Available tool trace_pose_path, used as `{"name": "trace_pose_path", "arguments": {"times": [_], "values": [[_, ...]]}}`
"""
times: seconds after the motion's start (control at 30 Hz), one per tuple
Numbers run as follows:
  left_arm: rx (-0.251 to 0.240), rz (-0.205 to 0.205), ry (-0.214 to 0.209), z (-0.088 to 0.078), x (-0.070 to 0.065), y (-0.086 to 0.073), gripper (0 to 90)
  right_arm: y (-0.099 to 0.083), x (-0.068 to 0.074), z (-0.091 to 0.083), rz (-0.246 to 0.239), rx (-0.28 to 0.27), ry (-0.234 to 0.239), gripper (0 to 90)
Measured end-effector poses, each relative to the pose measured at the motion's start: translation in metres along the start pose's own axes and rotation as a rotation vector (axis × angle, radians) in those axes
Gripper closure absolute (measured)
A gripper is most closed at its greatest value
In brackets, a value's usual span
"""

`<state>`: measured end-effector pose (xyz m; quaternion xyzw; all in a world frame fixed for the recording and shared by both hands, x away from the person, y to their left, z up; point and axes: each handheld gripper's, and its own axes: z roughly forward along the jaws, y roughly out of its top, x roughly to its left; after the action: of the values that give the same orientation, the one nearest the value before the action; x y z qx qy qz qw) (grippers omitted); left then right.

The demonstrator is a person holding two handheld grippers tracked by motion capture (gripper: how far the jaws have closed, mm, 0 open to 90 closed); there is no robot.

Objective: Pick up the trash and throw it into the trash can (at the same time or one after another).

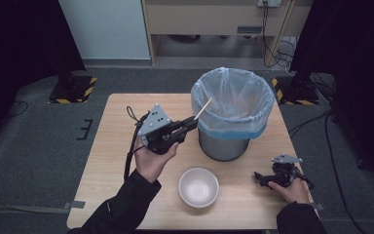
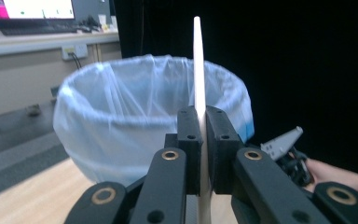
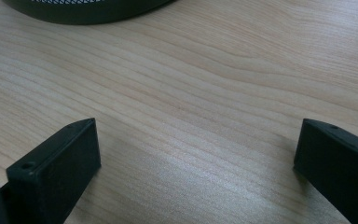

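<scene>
My left gripper is raised above the table, left of the bin, and is shut on a thin pale wooden stick. The stick's tip points up and right over the rim of the bin, a metal can lined with a light blue bag. In the left gripper view the stick rises edge-on from between the two pads, with the bin just behind it. My right gripper rests low on the table at the front right, open. Its jaws stand wide apart over bare wood with nothing between them.
A white empty bowl sits on the wooden table near the front edge, between my two hands. The bin's dark base lies just ahead of the right gripper. Black stands and cables surround the table on the floor.
</scene>
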<state>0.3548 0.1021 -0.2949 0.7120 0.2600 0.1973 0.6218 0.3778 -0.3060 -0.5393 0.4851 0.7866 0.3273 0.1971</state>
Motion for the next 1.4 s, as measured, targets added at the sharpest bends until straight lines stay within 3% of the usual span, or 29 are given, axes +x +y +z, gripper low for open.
{"name": "trace_pose_path", "arguments": {"times": [0.33, 0.8, 0.93, 1.4], "values": [[-0.066, 0.031, 0.025, 0.014, 0.006, 0.036, 85.2, 0.000, 0.000, 0.000, 0.000, 0.000, 0.000, 0.5], [-0.104, 0.056, 0.050, 0.047, 0.011, 0.072, 85.2, 0.000, 0.000, 0.000, 0.000, -0.004, -0.001, 0.5], [-0.120, 0.054, 0.049, 0.055, 0.014, 0.078, 85.2, 0.000, 0.000, 0.000, -0.003, -0.004, 0.000, 0.6], [-0.095, 0.055, 0.088, 0.085, 0.031, 0.081, 85.2, 0.000, 0.000, 0.000, -0.003, -0.001, 0.004, 0.6]]}}
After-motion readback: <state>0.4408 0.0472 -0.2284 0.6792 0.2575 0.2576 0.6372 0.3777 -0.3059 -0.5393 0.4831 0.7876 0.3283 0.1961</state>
